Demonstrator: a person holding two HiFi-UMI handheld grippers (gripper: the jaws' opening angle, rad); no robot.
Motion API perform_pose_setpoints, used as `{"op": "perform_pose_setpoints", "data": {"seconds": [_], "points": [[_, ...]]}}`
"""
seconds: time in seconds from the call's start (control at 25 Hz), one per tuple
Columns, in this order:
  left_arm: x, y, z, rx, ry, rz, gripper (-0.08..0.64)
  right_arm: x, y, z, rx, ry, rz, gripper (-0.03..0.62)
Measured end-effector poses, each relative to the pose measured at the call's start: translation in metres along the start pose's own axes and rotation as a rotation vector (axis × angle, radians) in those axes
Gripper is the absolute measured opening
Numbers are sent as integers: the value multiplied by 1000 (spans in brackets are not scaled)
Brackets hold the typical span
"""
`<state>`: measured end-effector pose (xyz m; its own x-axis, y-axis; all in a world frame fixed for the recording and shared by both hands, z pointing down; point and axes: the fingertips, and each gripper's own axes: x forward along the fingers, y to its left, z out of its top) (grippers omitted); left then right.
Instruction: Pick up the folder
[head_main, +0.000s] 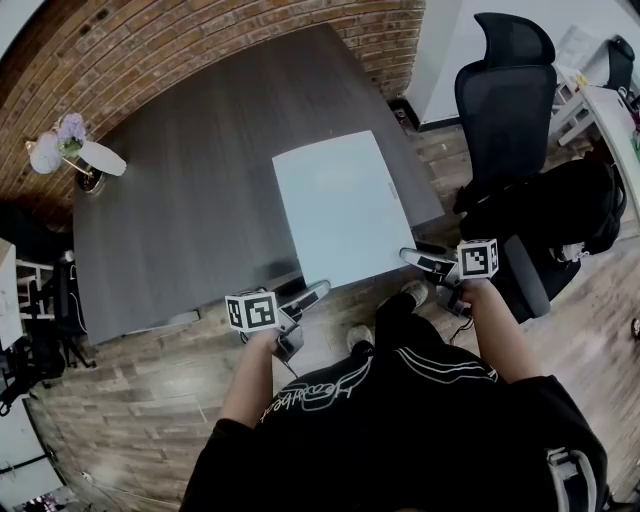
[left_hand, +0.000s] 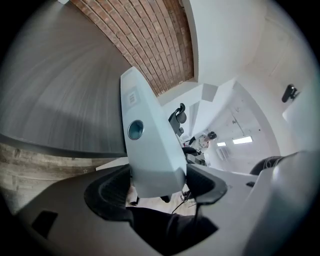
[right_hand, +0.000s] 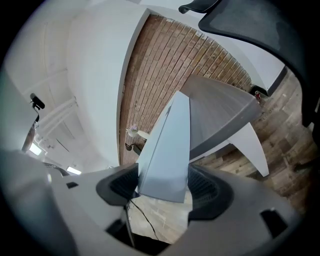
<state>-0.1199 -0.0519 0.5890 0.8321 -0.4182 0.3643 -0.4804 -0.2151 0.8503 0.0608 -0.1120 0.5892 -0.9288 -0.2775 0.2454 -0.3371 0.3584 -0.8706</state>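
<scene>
Two grippers meet the pale blue folder (head_main: 340, 205) at its near edge, low in the head view's centre. The folder lies flat on the dark wooden table (head_main: 190, 180), toward the table's right end, with its near edge sticking out past the table's rim. The left gripper (head_main: 312, 295) is at the folder's lower left corner and the right gripper (head_main: 420, 260) at its lower right corner. In the left gripper view the jaws stand wide apart with the folder's thick edge filling the gap between them, the dark pads just beside its faces. The right gripper view shows the same: jaws spread, a corner of the folder between the pads, not squeezed. A black office chair (head_main: 505, 90) stands at upper right, and a small flower ornament (head_main: 70, 150) sits at the table's far left corner.
</scene>
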Motion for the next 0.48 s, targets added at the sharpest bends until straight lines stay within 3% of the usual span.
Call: {"op": "perform_pose_setpoints", "data": {"seconds": [0.48], "points": [[1, 1, -1, 16, 38, 6, 334, -2, -2, -6, -5, 14, -32, 263]]}}
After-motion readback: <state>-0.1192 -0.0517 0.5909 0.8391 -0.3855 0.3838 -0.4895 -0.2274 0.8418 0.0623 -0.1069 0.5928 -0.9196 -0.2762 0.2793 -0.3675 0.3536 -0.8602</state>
